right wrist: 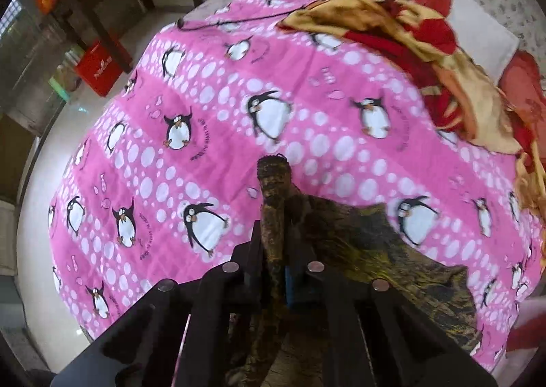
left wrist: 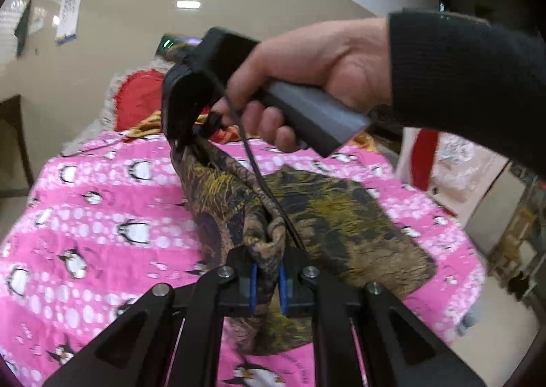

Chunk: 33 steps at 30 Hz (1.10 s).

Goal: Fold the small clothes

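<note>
Camouflage garment (left wrist: pixel 341 216) lifted partly off the pink penguin bedspread (left wrist: pixel 102 216), its upper edge stretched between the left tool (left wrist: pixel 268 288), clamped on the near corner, and the right tool (left wrist: pixel 181 145), clamped on the far corner.

Left gripper (left wrist: pixel 268 288) jaws clamped, right gripper (right wrist: pixel 278 271) jaws clamped, steeply downward

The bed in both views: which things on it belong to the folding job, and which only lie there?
Belong to the job:
- camouflage garment, held at two spots
- left gripper, shut on it
- right gripper, shut on it

Only lying there:
- pink penguin blanket
- red and yellow cloth
- red pillow
</note>
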Tool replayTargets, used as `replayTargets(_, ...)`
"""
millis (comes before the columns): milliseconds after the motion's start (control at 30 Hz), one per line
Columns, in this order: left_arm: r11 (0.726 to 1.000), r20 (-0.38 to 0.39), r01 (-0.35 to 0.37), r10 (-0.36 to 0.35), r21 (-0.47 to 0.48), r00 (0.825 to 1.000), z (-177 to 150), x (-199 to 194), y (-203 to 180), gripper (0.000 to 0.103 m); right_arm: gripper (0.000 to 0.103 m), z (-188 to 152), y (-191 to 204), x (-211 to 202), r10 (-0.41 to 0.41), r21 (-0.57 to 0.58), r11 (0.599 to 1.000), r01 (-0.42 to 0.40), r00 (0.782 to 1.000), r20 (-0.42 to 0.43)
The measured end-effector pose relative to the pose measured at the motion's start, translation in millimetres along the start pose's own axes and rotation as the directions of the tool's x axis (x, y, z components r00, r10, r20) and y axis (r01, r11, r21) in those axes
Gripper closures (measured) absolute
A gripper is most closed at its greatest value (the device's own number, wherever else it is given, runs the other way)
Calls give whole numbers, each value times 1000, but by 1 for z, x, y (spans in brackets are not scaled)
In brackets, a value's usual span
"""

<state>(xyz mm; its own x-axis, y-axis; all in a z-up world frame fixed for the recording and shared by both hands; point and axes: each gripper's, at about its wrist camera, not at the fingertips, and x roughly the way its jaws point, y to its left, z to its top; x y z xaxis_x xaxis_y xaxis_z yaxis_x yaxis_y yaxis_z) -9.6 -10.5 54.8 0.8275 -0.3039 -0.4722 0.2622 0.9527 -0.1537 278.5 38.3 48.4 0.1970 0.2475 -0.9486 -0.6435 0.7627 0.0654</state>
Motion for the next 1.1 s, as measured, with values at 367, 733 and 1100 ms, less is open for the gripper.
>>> replayTargets(367,956,-137,289,-280,48,950,1,45,-109,94,103,-116,-155,-74,17,195,981,-21,1000,21)
replayTargets(733,933,-330,358,-330,28,884,-26,128,-197,94,103,-203,-262,-31,11,321,947,-5,1000,-17)
replayTargets(1100,900,-380,435,-412,-28,828,-50,107,-186,63,98,-235,-273,-39,-54,397,918,2,991,122)
